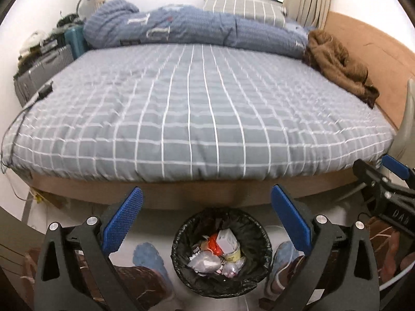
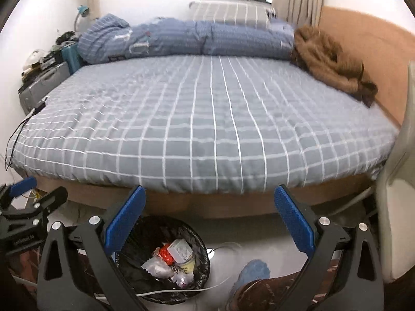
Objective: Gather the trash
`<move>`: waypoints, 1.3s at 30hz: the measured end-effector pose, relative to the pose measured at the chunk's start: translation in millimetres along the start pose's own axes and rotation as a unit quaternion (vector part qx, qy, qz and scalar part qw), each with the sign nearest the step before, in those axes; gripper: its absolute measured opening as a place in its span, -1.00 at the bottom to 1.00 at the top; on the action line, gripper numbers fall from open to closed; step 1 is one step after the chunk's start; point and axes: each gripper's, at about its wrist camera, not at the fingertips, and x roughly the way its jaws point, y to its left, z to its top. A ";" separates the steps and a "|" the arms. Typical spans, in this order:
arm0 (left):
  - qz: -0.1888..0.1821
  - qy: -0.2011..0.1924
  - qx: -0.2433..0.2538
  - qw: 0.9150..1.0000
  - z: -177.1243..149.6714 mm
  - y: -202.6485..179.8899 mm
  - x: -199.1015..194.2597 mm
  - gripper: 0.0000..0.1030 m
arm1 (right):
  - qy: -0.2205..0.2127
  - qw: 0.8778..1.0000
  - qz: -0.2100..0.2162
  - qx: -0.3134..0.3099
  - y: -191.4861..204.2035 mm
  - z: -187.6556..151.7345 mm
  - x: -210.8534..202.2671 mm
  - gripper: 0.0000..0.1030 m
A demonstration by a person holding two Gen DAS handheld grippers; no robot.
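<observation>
Here the left gripper (image 1: 206,219) stood wide, its blue pads (image 1: 122,223) bare, with nothing between them; the right gripper (image 2: 210,220) was spread just as wide and likewise empty. Directly below the left one, on the floor just beside the bed's (image 1: 197,119) near edge, sat the waste bin (image 1: 220,251) with its black liner. Inside lay the trash (image 1: 220,254): crumpled clear plastic wrap, a red wrapper, a small white carton and a pale cup. All of it looked light and crushable, the film probably slippery. The liner seemed thin and limp, so its rolled rim was likely the best place to pinch. A person's blue slippers (image 1: 147,258) flanked the bin.
</observation>
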 end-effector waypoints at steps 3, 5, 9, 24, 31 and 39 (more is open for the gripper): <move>-0.006 -0.010 -0.002 1.000 2.8 0.2 -21.9 0.89 | -0.016 1.000 -0.003 -0.011 2.6 3.6 -24.1 0.85; -0.011 -0.014 -0.001 1.000 3.4 -0.4 -35.0 0.89 | -0.022 1.000 -0.001 -0.010 2.9 3.6 -36.4 0.85; -0.021 -0.020 -0.003 1.000 -0.6 -1.2 -52.9 0.89 | -0.025 1.000 -0.001 -0.007 3.2 -1.9 -53.8 0.85; -0.020 -0.020 -0.002 1.000 -6.0 -4.9 -61.8 0.89 | -0.019 1.000 0.010 0.013 -3.2 -8.8 -53.9 0.85; -0.013 -0.019 -0.003 1.000 -9.3 -3.1 -58.8 0.89 | -0.016 1.000 0.009 0.011 -0.9 -11.0 -51.0 0.85; -0.003 -0.030 -0.001 1.000 -8.1 -2.6 -61.5 0.89 | -0.015 1.000 0.006 0.011 -1.2 -11.9 -47.8 0.85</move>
